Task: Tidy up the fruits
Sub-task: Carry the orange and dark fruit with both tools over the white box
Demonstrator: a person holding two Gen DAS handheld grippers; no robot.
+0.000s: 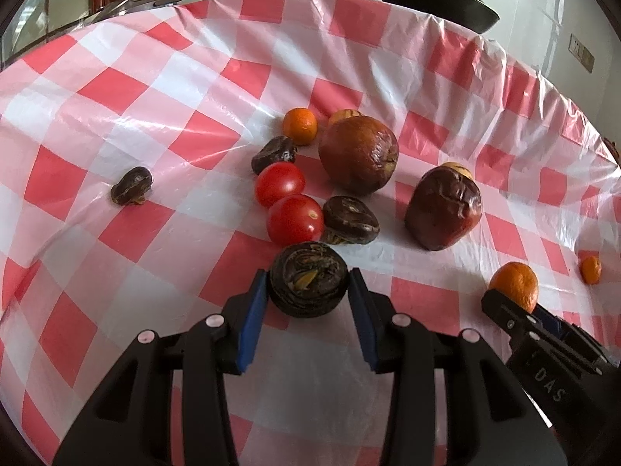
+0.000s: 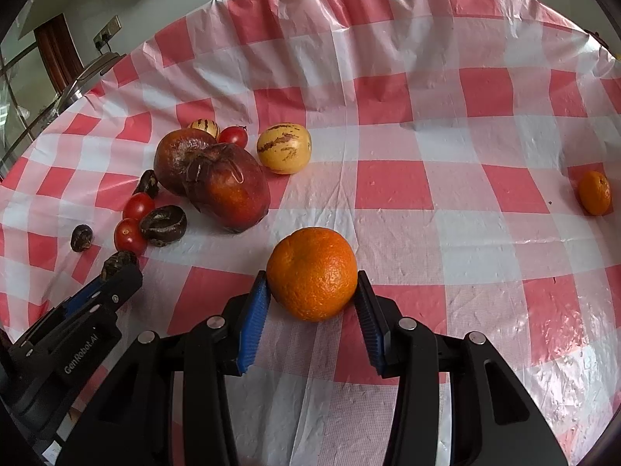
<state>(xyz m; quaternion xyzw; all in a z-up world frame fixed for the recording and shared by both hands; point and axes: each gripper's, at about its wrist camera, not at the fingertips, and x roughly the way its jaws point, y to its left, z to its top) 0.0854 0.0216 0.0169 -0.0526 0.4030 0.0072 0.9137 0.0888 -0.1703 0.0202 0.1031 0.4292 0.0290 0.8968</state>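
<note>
Left gripper (image 1: 309, 287) is clamped on a dark shriveled fruit (image 1: 308, 279), bottom center of my left cam, just below the two tomatoes (image 1: 289, 204). Right gripper (image 2: 313, 287) pinches an orange (image 2: 312, 273), lower center on the checkered cloth (image 2: 427, 155), w/ a small orange (image 2: 594, 192) far right.

A red-and-white checked tablecloth (image 2: 427, 124) carries loose fruit — tomatoes (image 1: 280, 182), shrivelled apples (image 1: 359, 153), small oranges (image 2: 594, 193).

A glossy, wrinkled plastic tablecloth (image 2: 407, 155) lies under smooth shiny tomatoes (image 1: 280, 183) and a dimpled matt orange (image 2: 312, 273).
</note>
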